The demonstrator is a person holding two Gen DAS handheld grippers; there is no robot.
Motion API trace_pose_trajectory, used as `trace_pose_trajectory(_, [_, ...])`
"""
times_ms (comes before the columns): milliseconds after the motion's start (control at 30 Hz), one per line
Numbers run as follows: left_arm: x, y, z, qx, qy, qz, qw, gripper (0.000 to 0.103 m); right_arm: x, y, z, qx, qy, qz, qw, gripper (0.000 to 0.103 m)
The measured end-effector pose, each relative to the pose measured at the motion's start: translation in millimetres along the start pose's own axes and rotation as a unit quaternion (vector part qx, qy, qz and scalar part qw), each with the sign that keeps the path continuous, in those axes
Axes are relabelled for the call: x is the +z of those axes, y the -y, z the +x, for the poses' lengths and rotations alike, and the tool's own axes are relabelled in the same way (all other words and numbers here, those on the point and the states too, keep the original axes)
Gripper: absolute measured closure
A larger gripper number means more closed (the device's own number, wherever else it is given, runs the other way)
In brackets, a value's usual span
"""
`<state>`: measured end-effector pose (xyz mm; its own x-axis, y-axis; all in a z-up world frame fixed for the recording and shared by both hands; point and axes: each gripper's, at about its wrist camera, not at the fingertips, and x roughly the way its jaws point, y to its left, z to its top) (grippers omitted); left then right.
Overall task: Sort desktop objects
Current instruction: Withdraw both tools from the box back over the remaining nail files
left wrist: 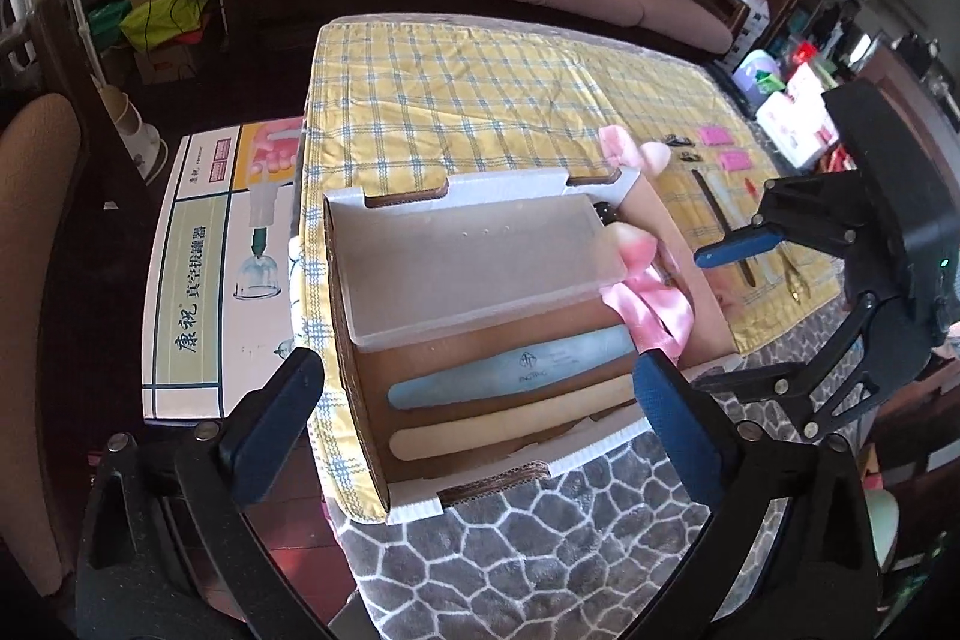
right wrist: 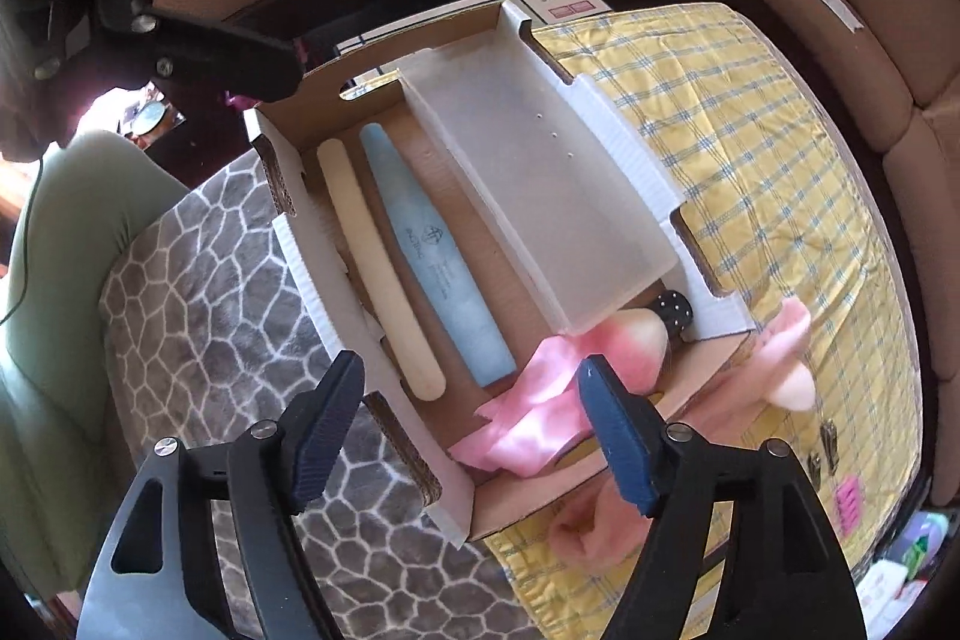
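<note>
A cardboard box (left wrist: 360, 340) with a white rim lies on the yellow checked cloth (left wrist: 480, 100). Inside it are a clear plastic tray (left wrist: 468, 262), a blue nail file (left wrist: 510, 370), a cream file (left wrist: 510, 418) and a pink ribbon (left wrist: 654, 310) with a peach-pink puff (left wrist: 630, 241). A black dotted item (right wrist: 675, 310) peeks out beside the tray. My left gripper (left wrist: 471, 361) hovers open above the box's near end, nothing between its fingers. My right gripper (right wrist: 471, 364) stands open over the ribbon end, holding nothing.
Another pink bow (left wrist: 618, 142) and puff (left wrist: 654, 157) lie just outside the box. Pink notes (left wrist: 714, 135), clips and long thin tools (left wrist: 720, 202) sit on the cloth's right side. A printed carton (left wrist: 216, 280) lies left; a grey patterned blanket (left wrist: 540, 550) is in front. A sofa stands behind.
</note>
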<state>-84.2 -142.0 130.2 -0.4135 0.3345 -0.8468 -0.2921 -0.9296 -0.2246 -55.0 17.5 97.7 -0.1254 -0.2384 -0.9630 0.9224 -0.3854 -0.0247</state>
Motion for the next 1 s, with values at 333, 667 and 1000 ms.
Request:
trace_pose_trajectory(333, [-15, 53, 1, 0.052, -0.004, 0.038, 0.9979, 0.000, -49, -10, -37, -0.021, 0.052, 0.049, 0.997, 0.019])
trace_pose_trajectory(667, [-17, 105, -8, 0.049, 0.002, 0.070, 0.9964, 0.000, -105, 2, -75, -0.071, 0.096, 0.129, 0.984, 0.000])
trace_pose_trajectory(1000, [5, 169, 16, 0.010, -0.006, 0.081, 0.9966, 0.000, -204, 52, -125, -0.142, 0.138, 0.259, 0.945, 0.000])
